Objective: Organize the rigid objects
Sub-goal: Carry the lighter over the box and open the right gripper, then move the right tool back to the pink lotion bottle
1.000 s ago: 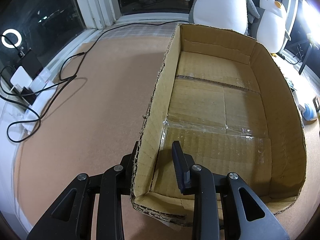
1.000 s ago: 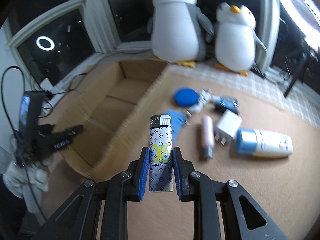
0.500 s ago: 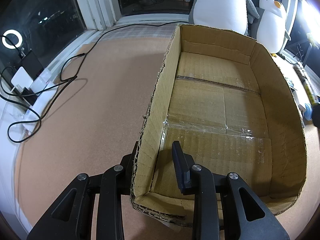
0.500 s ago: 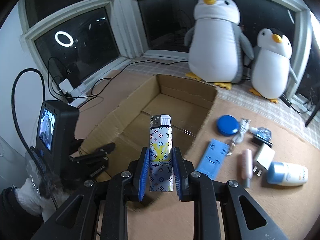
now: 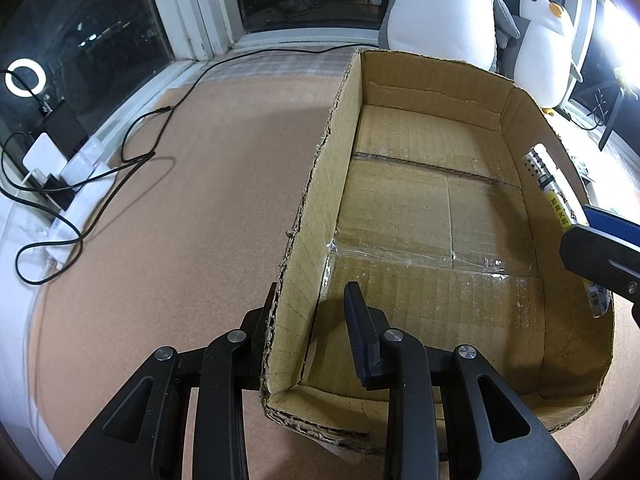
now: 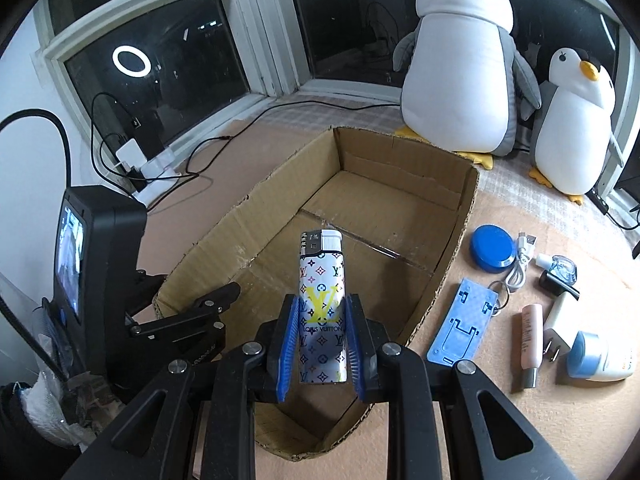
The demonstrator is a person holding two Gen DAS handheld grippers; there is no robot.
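Left tongs (image 5: 310,312) clamped on the near left wall of the cardboard box (image 6: 256,216), one finger outside, one inside. Right tongs (image 6: 322,334) closed on a lighter (image 6: 322,300), held upright above the open box.

Surface (image 5: 180,208) is tan, cork-like. Left: dark windows (image 6: 160,60) with a ring-light reflection, power strip (image 6: 150,168) with cables. Back: two plush penguins (image 6: 460,60).

Lighter: white body, multicoloured monogram print, yellow logo, silver top. Right of the box: blue phone stand (image 6: 460,320), blue round lid (image 6: 492,248), white charger (image 6: 558,324), pink tube (image 6: 530,344).
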